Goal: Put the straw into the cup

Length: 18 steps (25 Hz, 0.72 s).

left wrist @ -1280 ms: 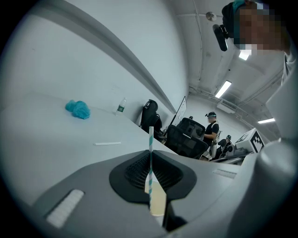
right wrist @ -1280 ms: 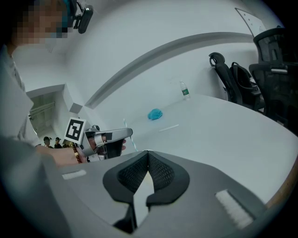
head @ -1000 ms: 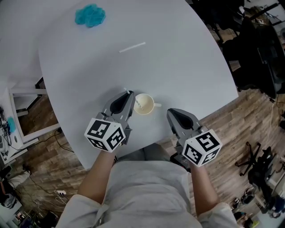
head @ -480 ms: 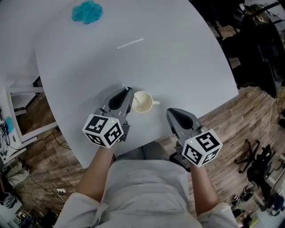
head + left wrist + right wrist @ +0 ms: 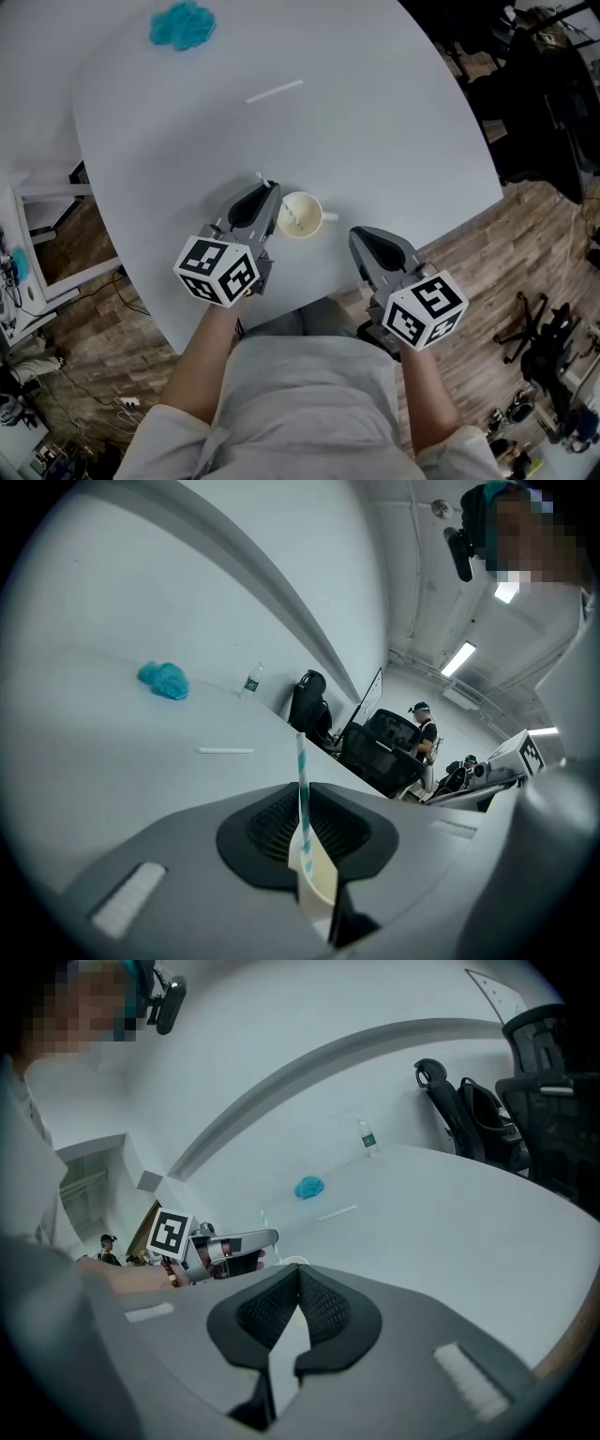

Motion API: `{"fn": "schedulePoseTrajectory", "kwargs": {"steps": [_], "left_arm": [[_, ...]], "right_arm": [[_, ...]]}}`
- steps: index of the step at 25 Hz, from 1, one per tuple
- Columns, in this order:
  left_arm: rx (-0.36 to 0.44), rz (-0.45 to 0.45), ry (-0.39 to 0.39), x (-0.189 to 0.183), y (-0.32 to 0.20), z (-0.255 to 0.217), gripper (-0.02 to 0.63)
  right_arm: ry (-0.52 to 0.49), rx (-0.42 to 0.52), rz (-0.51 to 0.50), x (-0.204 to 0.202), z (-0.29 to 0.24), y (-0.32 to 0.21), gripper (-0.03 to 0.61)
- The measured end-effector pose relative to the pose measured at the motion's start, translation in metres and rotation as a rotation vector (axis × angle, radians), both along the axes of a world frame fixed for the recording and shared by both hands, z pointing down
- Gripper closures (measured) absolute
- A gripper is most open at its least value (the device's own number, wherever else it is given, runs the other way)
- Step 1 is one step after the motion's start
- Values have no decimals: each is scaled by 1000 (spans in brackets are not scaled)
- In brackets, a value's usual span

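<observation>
A small cream cup (image 5: 300,215) with a handle on its right stands near the table's front edge; faint teal marks show inside it. My left gripper (image 5: 266,190) sits just left of the cup, shut on a thin white straw with teal stripes (image 5: 301,782). The straw stands upright between the jaws, and its top end (image 5: 260,177) pokes out beyond the tips. My right gripper (image 5: 360,237) hovers right of the cup near the table's edge, shut with nothing in it. From the right gripper view I see the left gripper (image 5: 236,1242) and the cup's rim (image 5: 292,1261).
A second plain white straw (image 5: 274,91) lies on the table farther back. A crumpled blue cloth (image 5: 183,23) sits at the far left. The round white table (image 5: 394,131) ends just right of the right gripper. Chairs and clutter stand beyond it.
The left gripper has drifted slightly left with the straw still in it. The right gripper and the cup have stayed put.
</observation>
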<state>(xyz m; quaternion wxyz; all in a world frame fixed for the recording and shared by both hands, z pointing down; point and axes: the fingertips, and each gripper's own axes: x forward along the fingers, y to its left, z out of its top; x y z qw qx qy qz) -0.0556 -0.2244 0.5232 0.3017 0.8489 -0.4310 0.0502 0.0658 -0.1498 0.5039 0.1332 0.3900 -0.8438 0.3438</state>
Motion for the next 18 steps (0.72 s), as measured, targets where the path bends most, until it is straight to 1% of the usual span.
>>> {"fn": "schedulePoseTrajectory", "kwargs": {"steps": [3,8,18], "left_arm": [[-8,5,-10,-2,1,3,544],[0,13,-13,-2,1,0,522],[8,32,-37,-6,12,-6,520]], "right_arm": [[-1,-3,0,-3,0,-1,572],[-5,-1,-3,-4,-1,-3,572],[-23,12,-11,-13,-6,-6,572]]}}
